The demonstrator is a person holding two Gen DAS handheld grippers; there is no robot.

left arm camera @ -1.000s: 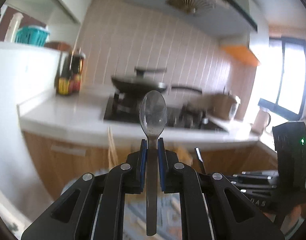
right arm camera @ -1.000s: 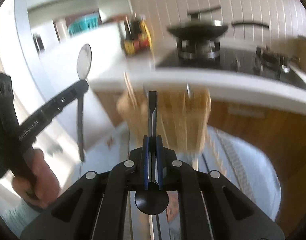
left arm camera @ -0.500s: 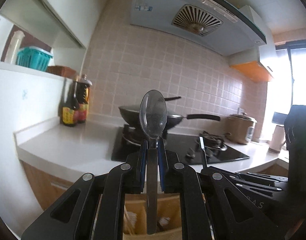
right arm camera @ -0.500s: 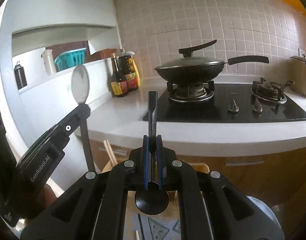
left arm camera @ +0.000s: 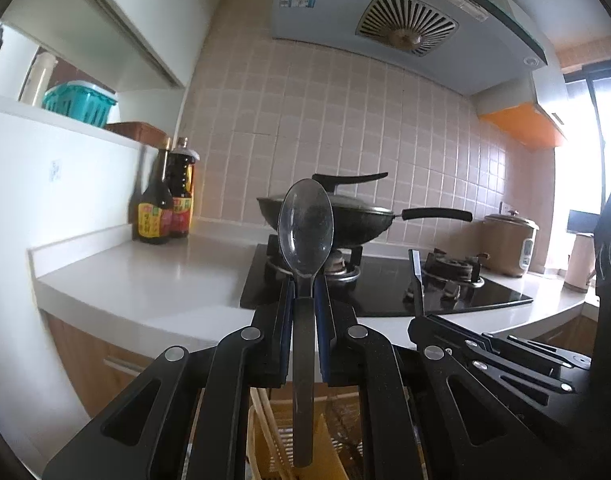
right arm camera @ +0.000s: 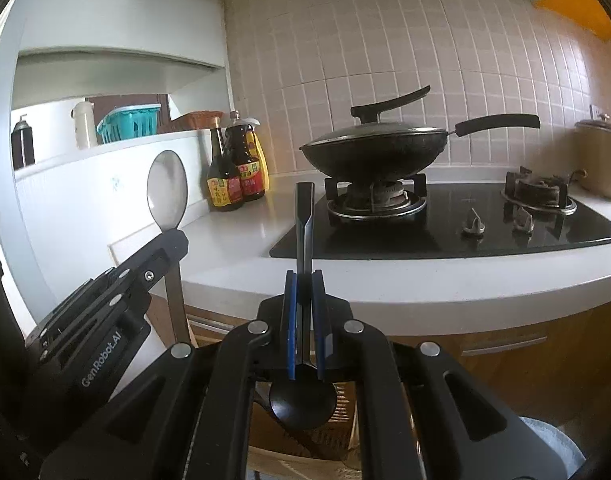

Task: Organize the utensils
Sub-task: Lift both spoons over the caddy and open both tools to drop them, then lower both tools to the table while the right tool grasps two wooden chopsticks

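My left gripper (left arm camera: 304,292) is shut on a silver spoon (left arm camera: 305,232), bowl up and handle hanging down. It also shows at the left of the right wrist view (right arm camera: 173,236), where the silver spoon (right arm camera: 166,192) stands upright. My right gripper (right arm camera: 304,280) is shut on a black spoon (right arm camera: 304,216), handle up and bowl (right arm camera: 301,404) down behind the fingers. In the left wrist view the right gripper (left arm camera: 419,320) sits at the lower right with the black handle (left arm camera: 416,276) sticking up. A yellow utensil basket (left arm camera: 289,440) lies below both grippers, mostly hidden.
A white counter (left arm camera: 145,280) holds two sauce bottles (left arm camera: 165,200), a black hob (right arm camera: 445,224) with a lidded wok (right arm camera: 373,152), and a rice cooker (left arm camera: 509,240). A teal basket (left arm camera: 79,100) sits on a ledge. Wooden cabinet fronts (right arm camera: 505,360) run below.
Both grippers have risen and tilted up from the basket area to face the counter and hob. Each still holds its spoon.
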